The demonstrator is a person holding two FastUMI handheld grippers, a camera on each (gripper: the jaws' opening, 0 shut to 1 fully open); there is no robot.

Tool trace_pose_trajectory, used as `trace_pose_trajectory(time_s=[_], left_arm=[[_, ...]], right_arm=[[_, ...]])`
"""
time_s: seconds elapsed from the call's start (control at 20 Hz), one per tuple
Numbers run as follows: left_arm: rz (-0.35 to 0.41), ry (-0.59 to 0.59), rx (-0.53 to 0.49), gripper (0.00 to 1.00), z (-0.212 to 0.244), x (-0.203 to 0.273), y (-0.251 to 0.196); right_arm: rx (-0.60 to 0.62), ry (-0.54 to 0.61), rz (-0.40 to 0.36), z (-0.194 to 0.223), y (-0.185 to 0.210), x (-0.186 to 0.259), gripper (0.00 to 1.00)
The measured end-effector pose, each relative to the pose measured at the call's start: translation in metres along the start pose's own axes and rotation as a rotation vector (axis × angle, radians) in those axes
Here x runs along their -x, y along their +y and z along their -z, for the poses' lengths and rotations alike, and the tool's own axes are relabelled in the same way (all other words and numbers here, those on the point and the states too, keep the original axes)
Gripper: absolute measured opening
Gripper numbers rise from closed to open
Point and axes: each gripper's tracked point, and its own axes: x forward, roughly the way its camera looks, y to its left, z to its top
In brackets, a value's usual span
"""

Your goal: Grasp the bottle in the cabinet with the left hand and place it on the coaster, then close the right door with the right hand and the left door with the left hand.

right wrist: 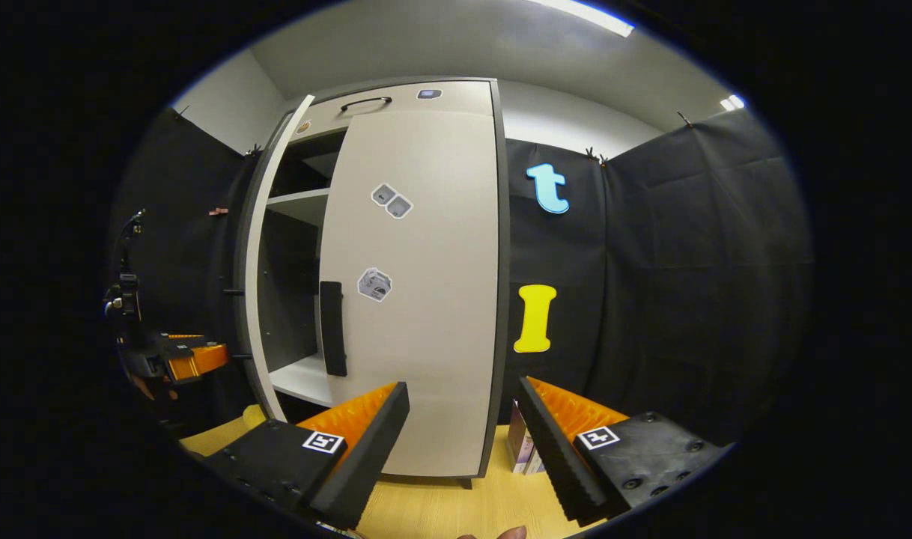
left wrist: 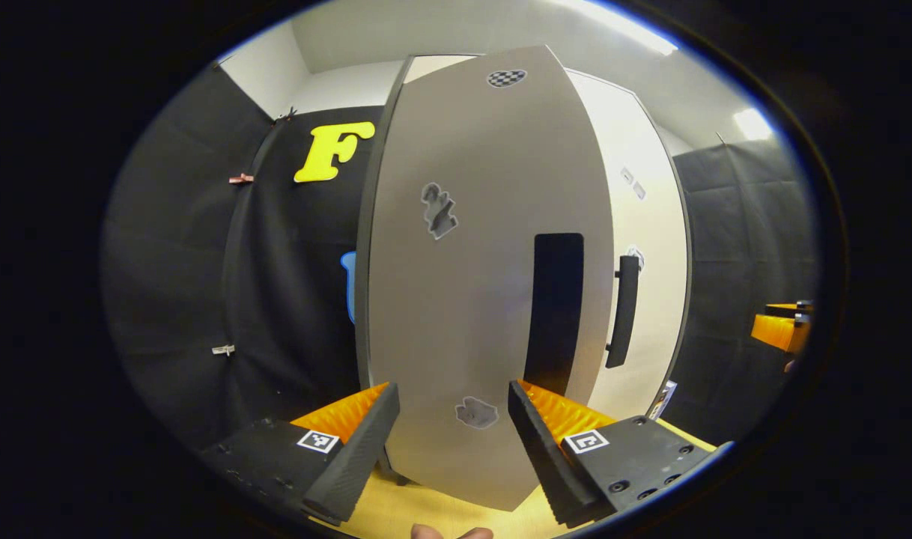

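Right up close in the left gripper view we see our left gripper (left wrist: pixel 454 438), its two fingers spread wide apart with nothing between them. Just past them stands the left door (left wrist: pixel 486 284) of the cabinet. It is a big pale door, swung partly out toward us, and it has little stickers on it. It has a tall dark handle (left wrist: pixel 553 311) near its right edge. Behind it we see the right door (left wrist: pixel 647 247), which looks pushed shut, with its own dark handle (left wrist: pixel 624 311). Far off at the right edge we spot our other gripper (left wrist: pixel 782 329). The yellow wooden table (left wrist: pixel 426 509) shows under the door.

In the right gripper view, our right gripper (right wrist: pixel 463 442) is also spread open and holds nothing. In front of it is the right door (right wrist: pixel 418 284), flat against the cabinet, with a black handle (right wrist: pixel 332 329) on its left edge. To the left of that door the cabinet (right wrist: pixel 291 262) is still open, and we can see white shelves (right wrist: pixel 302 206) inside. The left door (right wrist: pixel 265 262) shows edge-on there. Our left gripper (right wrist: pixel 190 359) shows at the left side, beside that open door.

We cannot see the bottle or the coaster from here, so we cannot tell where they sit. A small box (right wrist: pixel 523 449) stands on the table (right wrist: pixel 441 509) just beside the cabinet's right bottom corner.
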Motion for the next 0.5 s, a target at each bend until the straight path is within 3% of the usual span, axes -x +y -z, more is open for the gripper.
trace_pose_trajectory(time_s=[0.1,0.2,0.4,0.45,0.5], left_arm=[[0.022,-0.006,0.01,0.94,-0.001,0.002,-0.003],[0.043,-0.018,0.017,0.9,-0.001,0.0,-0.006],[0.031,-0.004,0.005,0.94,0.006,-0.005,-0.008],[0.029,-0.002,0.01,0.9,0.007,-0.009,-0.012],[0.027,0.0,0.01,0.94,0.003,-0.019,-0.02]], right_arm=[[-0.022,-0.001,0.003,-0.002,-0.004,-0.002,0.97],[-0.027,0.0,0.005,-0.001,-0.006,-0.004,0.97],[-0.015,0.005,-0.009,0.002,-0.002,-0.007,0.97],[-0.007,0.006,-0.01,0.002,-0.002,-0.007,0.97],[-0.001,0.007,-0.006,0.002,-0.003,-0.007,0.97]])
